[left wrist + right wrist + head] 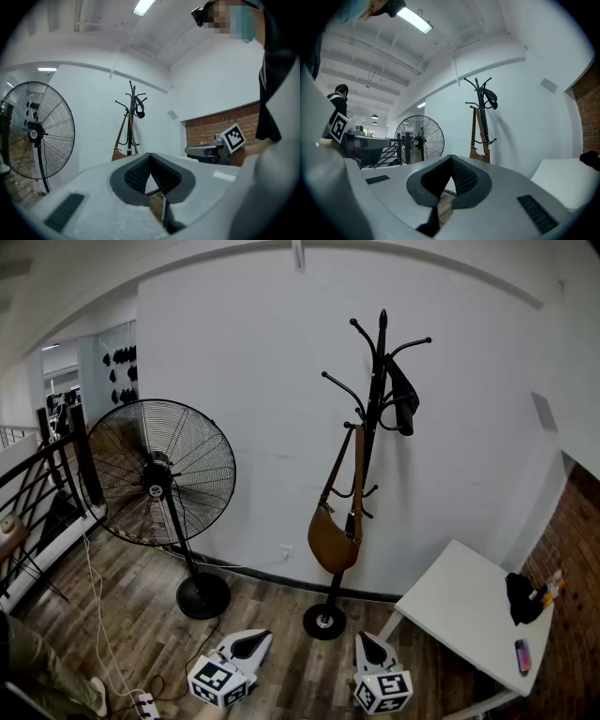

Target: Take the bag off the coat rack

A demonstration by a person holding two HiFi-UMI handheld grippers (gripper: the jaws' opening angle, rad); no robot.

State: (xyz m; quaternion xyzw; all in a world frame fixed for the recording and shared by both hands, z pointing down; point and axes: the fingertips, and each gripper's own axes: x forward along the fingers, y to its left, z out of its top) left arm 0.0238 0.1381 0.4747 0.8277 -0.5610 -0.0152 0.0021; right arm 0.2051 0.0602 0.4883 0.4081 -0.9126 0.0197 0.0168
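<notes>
Reach comes first in the head view. The brown bag (333,538) hangs by its strap (357,465) from a mid-height hook of the coat rack (375,427), its body low against the pole. The left gripper (251,641) and right gripper (367,641) sit low, well apart from it. The rack stands on the wood floor between the pedestal fan (159,474) and the near corner of the white counter (459,606). A dark item (403,399) hangs from an upper hook, clear of the strap.

Seen from the left gripper view, the fingers (136,176) are pressed together with nothing between them. The bag (120,152) is far ahead and slightly left of their line.

The right gripper view shows the same: the fingers (464,178) are closed and empty, with the bag (479,154) distant and right of centre.

My judgement is that one gripper should rise to the strap near its hook, spread its fingers and pinch the strap. It should then lift up past the hook's upturned tip before pulling outward. Dragging sideways could tip the slim rack, so steadying the bag's body with the other gripper would help.
</notes>
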